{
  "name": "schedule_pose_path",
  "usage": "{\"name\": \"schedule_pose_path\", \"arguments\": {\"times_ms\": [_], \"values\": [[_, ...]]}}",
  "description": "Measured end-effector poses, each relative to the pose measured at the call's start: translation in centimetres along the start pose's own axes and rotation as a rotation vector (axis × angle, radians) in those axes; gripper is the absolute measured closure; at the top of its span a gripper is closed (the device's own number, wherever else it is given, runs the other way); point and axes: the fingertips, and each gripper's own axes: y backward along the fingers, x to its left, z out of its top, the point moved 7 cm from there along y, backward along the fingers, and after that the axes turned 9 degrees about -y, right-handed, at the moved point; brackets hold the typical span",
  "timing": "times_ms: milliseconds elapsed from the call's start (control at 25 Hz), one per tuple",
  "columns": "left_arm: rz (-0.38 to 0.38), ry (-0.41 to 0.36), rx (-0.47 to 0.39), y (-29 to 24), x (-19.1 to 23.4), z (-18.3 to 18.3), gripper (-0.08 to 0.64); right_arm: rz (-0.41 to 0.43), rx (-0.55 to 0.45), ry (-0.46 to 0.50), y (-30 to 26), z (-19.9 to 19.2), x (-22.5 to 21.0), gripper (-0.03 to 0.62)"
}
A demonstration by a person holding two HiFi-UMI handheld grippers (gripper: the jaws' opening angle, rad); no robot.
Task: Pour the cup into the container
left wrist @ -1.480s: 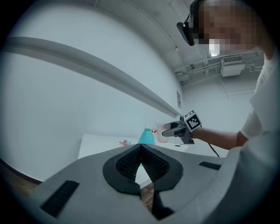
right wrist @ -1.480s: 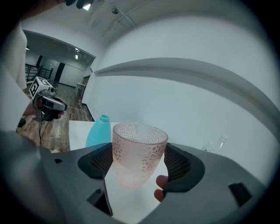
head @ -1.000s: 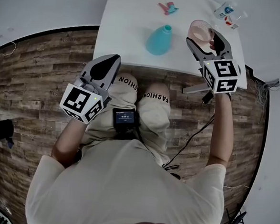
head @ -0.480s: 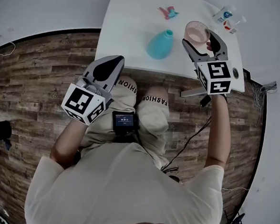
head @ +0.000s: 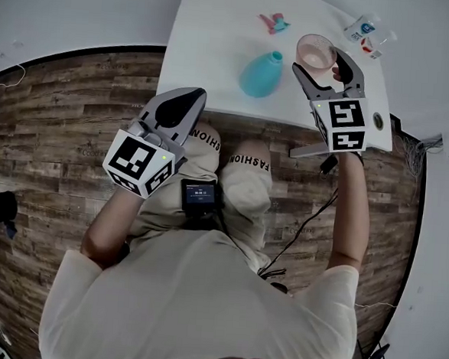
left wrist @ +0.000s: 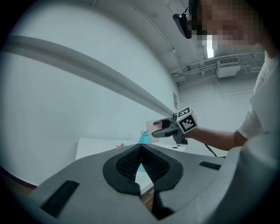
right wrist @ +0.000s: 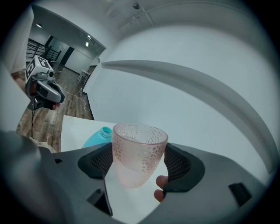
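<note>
A pink dimpled clear cup (head: 315,49) stands upright between the jaws of my right gripper (head: 322,59), which is shut on it above the white table (head: 210,51). In the right gripper view the cup (right wrist: 139,151) fills the middle, with a fingertip (right wrist: 160,189) showing beside its base. The teal bottle-shaped container (head: 260,73) stands on the table just left of the cup, its mouth open, and its neck shows behind the left jaw (right wrist: 99,134). My left gripper (head: 193,94) hangs shut and holding nothing over the person's lap, off the table's near edge.
At the back of the table lie a small pink and teal item (head: 273,21) and small bottles (head: 365,27). A dark round spot (head: 377,120) sits by the table's right near corner. Wood floor and cables (head: 314,212) lie below.
My right gripper has carried the cup a little left, closer to the teal container. The left gripper has edged slightly up and right, still shut.
</note>
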Motion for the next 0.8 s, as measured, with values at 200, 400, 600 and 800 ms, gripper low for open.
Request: {"name": "schedule_pose_path", "arguments": {"times_ms": [200,400,600,800], "values": [[-0.011,-0.009,-0.004,-0.6,-0.1,0.5,0.548,-0.01,0.009,0.026,-0.3,0.1,0.3,0.222],[-0.025,-0.016,-0.008,-1.0,-0.5,0.9,0.548,-0.023,0.017,0.068,-0.5,0.2,0.5,0.222],[-0.038,-0.015,0.002,-1.1,-0.8,0.7,0.548,-0.035,0.023,0.104,-0.5,0.5,0.6,0.222],[-0.044,-0.014,0.007,-1.2,-0.8,0.7,0.548,-0.052,0.03,0.147,-0.7,0.6,0.6,0.222]]}}
